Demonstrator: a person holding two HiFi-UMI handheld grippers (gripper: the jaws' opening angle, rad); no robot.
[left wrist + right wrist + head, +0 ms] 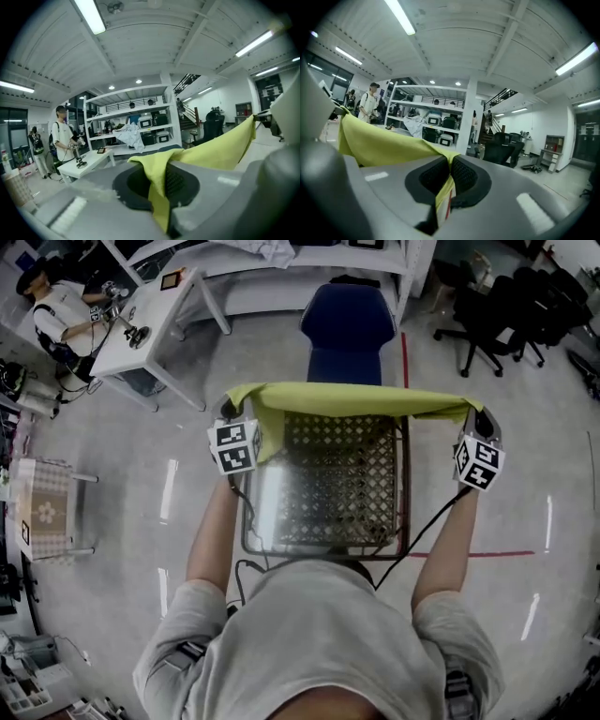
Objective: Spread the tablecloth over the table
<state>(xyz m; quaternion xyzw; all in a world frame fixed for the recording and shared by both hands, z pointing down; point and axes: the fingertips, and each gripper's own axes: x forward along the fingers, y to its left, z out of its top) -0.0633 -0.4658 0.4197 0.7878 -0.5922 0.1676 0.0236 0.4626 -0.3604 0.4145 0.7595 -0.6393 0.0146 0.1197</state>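
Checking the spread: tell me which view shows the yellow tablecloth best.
Head view: the yellow tablecloth hangs stretched between the left gripper and right gripper above the mesh table. Each gripper view shows only one pinched corner and part of the stretched edge.

Tablecloth (347, 401) stretched between left gripper (228, 411) and right gripper (476, 418), over the far edge of the mesh table (323, 486). Beyond it, a chair (347, 329); far left, a desk (150, 320).

tablecloth (347, 399): soft matt cloth, kinda crinkly | table (267, 507): shiny metal, lattice mesh top | chair (347, 329) at 12 o'clock: matt padded fabric, looks like | floor (525, 474): smooth, glossy
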